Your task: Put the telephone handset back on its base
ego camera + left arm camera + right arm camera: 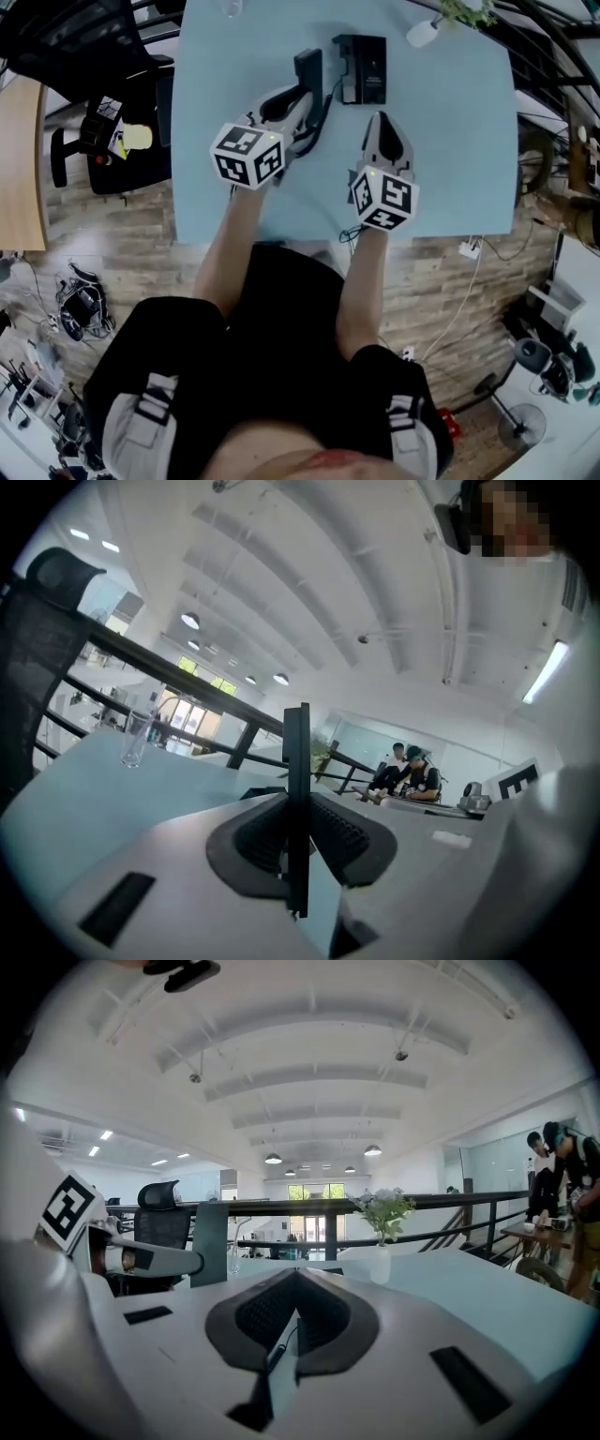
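The black telephone handset (307, 67) is upright over the light blue table (450, 150), just left of its black base (364, 67). My left gripper (298, 101) is shut on the handset's lower part. In the left gripper view the handset (297, 742) shows edge-on as a thin dark slab clamped between the pads of the left gripper (298, 803). A dark cord (323, 117) runs from the handset toward the base. My right gripper (380, 120) hovers in front of the base with its jaws together and nothing in them. In its own view the right gripper (296, 1276) has its tips meeting.
A white vase with a plant (424, 33) stands at the table's far right corner. A drinking glass (136, 738) stands at the far left. A black office chair (94, 47) sits left of the table. People sit at a distant table (408, 775).
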